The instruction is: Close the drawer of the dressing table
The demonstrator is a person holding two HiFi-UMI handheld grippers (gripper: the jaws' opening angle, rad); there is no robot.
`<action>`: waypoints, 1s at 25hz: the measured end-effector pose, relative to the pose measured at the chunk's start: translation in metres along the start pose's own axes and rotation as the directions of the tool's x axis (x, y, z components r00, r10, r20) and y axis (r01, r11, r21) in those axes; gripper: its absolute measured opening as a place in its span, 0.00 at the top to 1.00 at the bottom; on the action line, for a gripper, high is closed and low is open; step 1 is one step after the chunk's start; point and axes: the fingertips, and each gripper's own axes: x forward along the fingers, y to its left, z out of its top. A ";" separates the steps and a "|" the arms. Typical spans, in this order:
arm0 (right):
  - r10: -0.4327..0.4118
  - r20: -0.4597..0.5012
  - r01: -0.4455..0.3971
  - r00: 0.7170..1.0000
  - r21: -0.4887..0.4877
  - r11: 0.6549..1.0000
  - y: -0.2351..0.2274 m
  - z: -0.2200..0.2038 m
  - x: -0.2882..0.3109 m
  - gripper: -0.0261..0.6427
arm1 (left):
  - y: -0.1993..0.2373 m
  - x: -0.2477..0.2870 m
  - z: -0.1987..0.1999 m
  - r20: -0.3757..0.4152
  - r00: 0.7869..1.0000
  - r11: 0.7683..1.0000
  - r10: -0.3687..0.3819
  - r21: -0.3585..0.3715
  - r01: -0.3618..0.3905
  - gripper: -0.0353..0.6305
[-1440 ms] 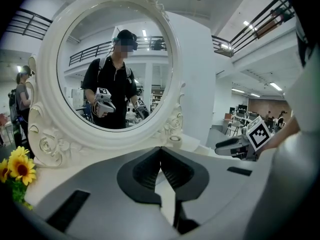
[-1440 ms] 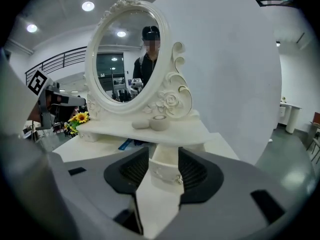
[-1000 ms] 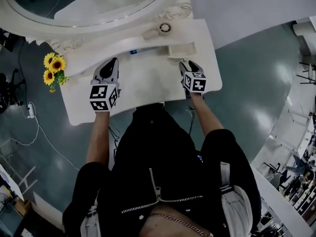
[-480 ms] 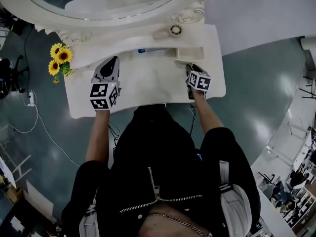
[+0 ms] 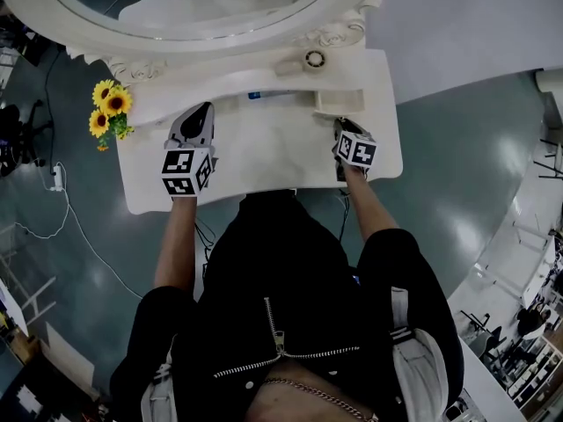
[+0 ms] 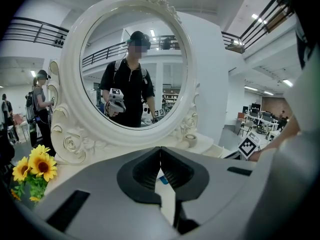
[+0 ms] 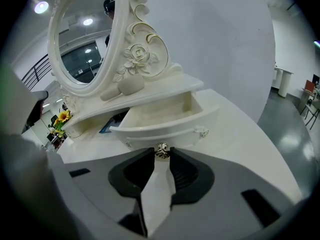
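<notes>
The small white drawer (image 7: 165,118) of the dressing table stands pulled out, its inside bare; from above, the drawer (image 5: 339,102) shows at the right end of the low shelf. My right gripper (image 7: 161,155) is at its front. Its jaws have just been closing and now pinch the little metal knob (image 7: 161,151) between their tips. In the head view the right gripper (image 5: 341,127) points at the drawer front. My left gripper (image 5: 201,111) hovers over the tabletop's left half. The left gripper (image 6: 160,149) is shut with nothing in it.
The white tabletop (image 5: 264,152) carries an oval mirror (image 5: 193,7) in a carved frame at the back. Sunflowers (image 5: 110,112) stand at the left end. A small round pot (image 5: 314,59) sits on the shelf above the drawer, and a blue item (image 5: 255,96) lies under the shelf.
The head view has shifted a little. The right gripper has crept closer to the drawer front. The left gripper keeps its place.
</notes>
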 end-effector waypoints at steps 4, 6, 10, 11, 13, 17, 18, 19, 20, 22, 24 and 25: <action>0.003 0.003 -0.003 1.000 -0.004 1.000 0.001 0.003 -0.001 0.81 | 0.000 0.002 0.002 0.004 1.000 1.000 -0.004 0.003 0.004 0.91; 0.005 0.005 -0.005 1.000 -0.001 1.000 0.001 0.005 -0.002 0.81 | -0.001 0.002 0.002 0.006 1.000 1.000 -0.005 0.003 0.005 0.91; 0.007 0.023 -0.007 1.000 0.002 1.000 0.003 0.012 -0.003 0.81 | 0.000 0.002 0.003 0.009 1.000 1.000 -0.007 0.004 0.007 0.91; 0.008 0.027 -0.008 1.000 0.001 1.000 0.004 0.014 -0.003 0.81 | 0.000 0.001 0.003 0.009 1.000 1.000 -0.005 0.003 0.005 0.91; 0.009 0.032 -0.009 0.999 -0.001 1.000 0.004 0.017 -0.002 0.81 | 0.001 0.000 0.002 0.009 1.000 1.000 -0.003 0.002 0.003 0.91; 0.008 0.032 -0.008 0.999 0.004 1.000 0.004 0.022 0.000 0.81 | 0.003 -0.001 0.004 0.014 1.000 1.000 0.003 0.002 -0.003 0.91; 0.008 0.030 -0.008 1.000 0.006 1.000 0.004 0.022 0.001 0.81 | 0.003 -0.001 0.004 0.014 1.000 1.000 0.005 0.002 -0.005 0.91; 0.008 0.029 -0.008 1.000 0.007 1.000 0.004 0.022 0.001 0.81 | 0.004 -0.002 0.004 0.014 1.000 1.000 0.006 0.002 -0.006 0.91; 0.007 0.027 -0.008 1.000 0.007 1.000 0.004 0.022 0.002 0.81 | 0.005 -0.002 0.003 0.014 1.000 1.000 0.008 0.001 -0.008 0.91; 0.008 0.026 -0.008 1.000 0.006 1.000 0.005 0.024 0.004 0.81 | 0.006 -0.002 0.003 0.013 1.000 1.000 0.012 -0.001 -0.012 0.91; 0.008 0.025 -0.008 1.000 0.006 1.000 0.005 0.026 0.005 0.81 | 0.007 -0.002 0.003 0.012 1.000 1.000 0.014 -0.003 -0.014 0.91; 0.008 0.024 -0.008 1.000 0.007 1.000 0.005 0.026 0.006 0.81 | 0.008 -0.002 0.003 0.012 1.000 1.000 0.015 -0.003 -0.015 0.91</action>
